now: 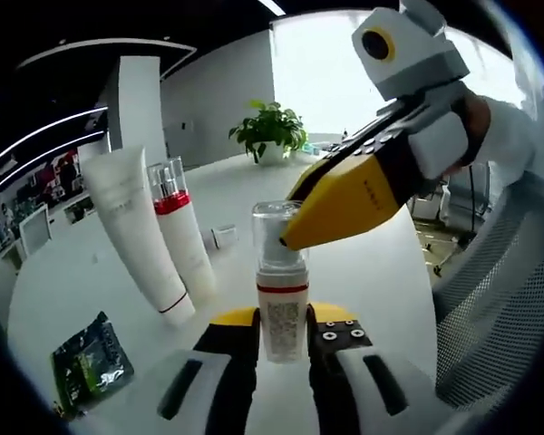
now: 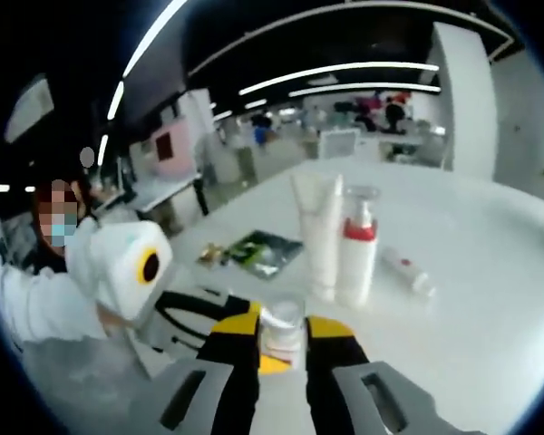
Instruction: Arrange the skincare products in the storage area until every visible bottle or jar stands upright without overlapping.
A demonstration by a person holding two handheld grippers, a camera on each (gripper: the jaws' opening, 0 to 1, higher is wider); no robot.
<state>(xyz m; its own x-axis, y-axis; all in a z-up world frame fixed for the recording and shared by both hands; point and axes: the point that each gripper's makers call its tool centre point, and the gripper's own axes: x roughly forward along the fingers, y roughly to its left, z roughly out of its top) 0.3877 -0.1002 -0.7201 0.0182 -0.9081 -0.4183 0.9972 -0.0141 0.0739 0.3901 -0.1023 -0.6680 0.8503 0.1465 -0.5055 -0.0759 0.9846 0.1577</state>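
The small pump bottle (image 1: pixel 282 281) stands upright on the white bench (image 1: pixel 82 263), its long axis vertical, directly between the two jaws of the left claw (image 1: pixel 284 340). The jaws are clenched on its lower body, at the label under the red band. So this bottle is already in the left claw, not in front of it.

From above and from the right side, the right claw (image 1: pixel 290 237) comes down at a slant, and its yellow tip touches the clear cap of the same bottle. In the right gripper view the cap (image 2: pixel 282 317) sits just between the jaws of the right claw (image 2: pixel 282 349), which look closed on it or very close to it; whether they really press it I cannot tell.

I judge that the coming move depends on this: the left claw keeps the body steady while the right works on the top.

Further from the left claw, to its left and behind, the white tube (image 1: pixel 138 231) and the red-collared bottle (image 1: pixel 183 231) stand upright, touching or almost touching each other. A small tube (image 2: pixel 408 270) lies flat on the bench beyond them. A dark green sachet (image 1: pixel 89 362) lies flat near the left claw, on its left side.
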